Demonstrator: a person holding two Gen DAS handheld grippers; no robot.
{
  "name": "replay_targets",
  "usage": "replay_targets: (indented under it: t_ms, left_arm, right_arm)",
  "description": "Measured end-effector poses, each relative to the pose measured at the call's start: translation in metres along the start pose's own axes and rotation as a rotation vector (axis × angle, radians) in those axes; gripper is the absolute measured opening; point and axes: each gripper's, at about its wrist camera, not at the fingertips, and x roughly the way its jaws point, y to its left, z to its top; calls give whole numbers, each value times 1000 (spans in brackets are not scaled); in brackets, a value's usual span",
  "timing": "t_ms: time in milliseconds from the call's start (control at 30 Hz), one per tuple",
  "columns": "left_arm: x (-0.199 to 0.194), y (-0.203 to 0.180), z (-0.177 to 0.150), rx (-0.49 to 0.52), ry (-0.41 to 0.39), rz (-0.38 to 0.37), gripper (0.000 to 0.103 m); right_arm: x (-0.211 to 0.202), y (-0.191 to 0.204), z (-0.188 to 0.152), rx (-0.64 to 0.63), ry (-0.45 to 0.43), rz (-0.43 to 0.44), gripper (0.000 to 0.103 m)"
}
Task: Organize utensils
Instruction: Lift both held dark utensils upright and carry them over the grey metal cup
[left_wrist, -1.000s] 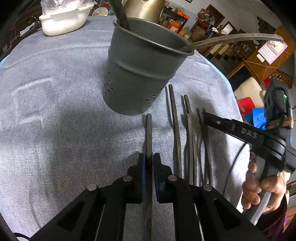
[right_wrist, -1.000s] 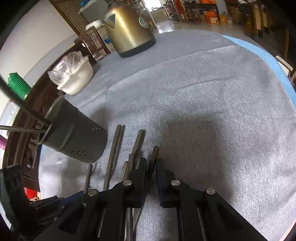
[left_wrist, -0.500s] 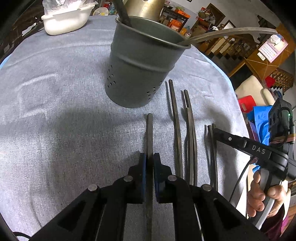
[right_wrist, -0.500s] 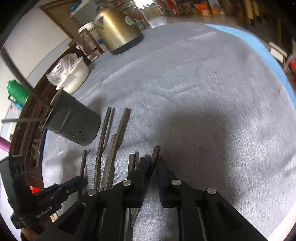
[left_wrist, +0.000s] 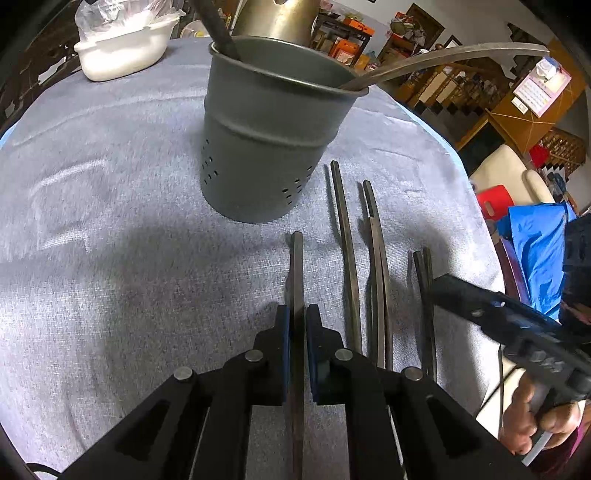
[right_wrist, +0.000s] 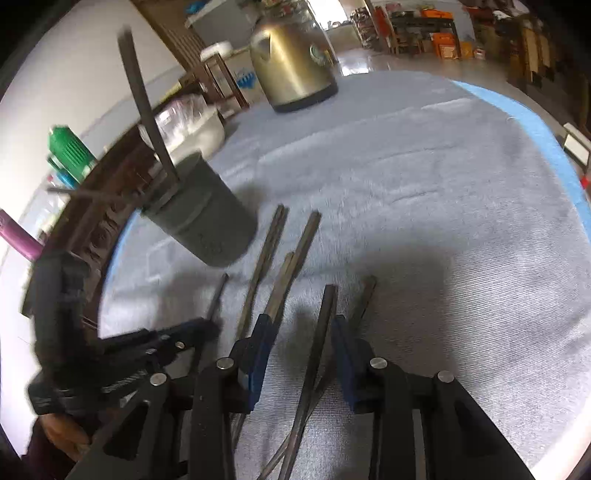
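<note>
A round desk (left_wrist: 110, 258) was covered in a grey, finely ribbed cloth with a blue border showing at its edge. Near the desk's middle stood a holder (left_wrist: 273, 133), a dull grey metal cup with a rolled rim, a raised band around its body and small drain holes low on its wall. Two dark utensil handles leaned out of it, one thick and straight, the other long and curved.

On the cloth just beside the holder lay a row of utensils (left_wrist: 369, 258): thin, flat, dark metal handles with squared ends, lying roughly parallel, their working ends hidden under the tools.

The left hand-held gripper (left_wrist: 296, 347), black with blue pads, was clamped on one utensil (left_wrist: 296, 266), the nearest to the holder, its squared tip pointing at the holder's base.

The right hand-held gripper (right_wrist: 300, 354) had its jaws apart, straddling one handle (right_wrist: 321, 332) of the row without touching it; another handle lay just outside its right pad. A hand (left_wrist: 532, 417) held this tool by its grip at the desk's right edge.

Toward the far edge sat a brass-coloured kettle (right_wrist: 295, 62) with a smooth, shiny body and dark base. Near the far-left edge was a white plastic tub (left_wrist: 122, 51) with crinkled clear film over it. The right wrist view was blurred on its left side.
</note>
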Motion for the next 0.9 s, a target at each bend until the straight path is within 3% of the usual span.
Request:
replay_targets:
  t_ms: [233, 300, 500, 700, 900]
  left_arm:
    - [4, 4, 10, -16, 10, -23, 8]
    - [6, 5, 12, -14, 10, -29, 8]
    - [9, 8, 18, -23, 2, -40, 8]
    - [-3, 10, 14, -36, -43, -25, 8]
    - [-50, -1, 12, 13, -175, -29, 8]
  right_arm:
    - [21, 3, 5, 10, 65, -61, 28]
    - [23, 2, 8, 8, 73, -77, 14]
    - [23, -6, 13, 33, 66, -2, 8]
    - [-3, 4, 12, 15, -28, 76, 8]
    - [-46, 20, 14, -47, -168, 151, 8]
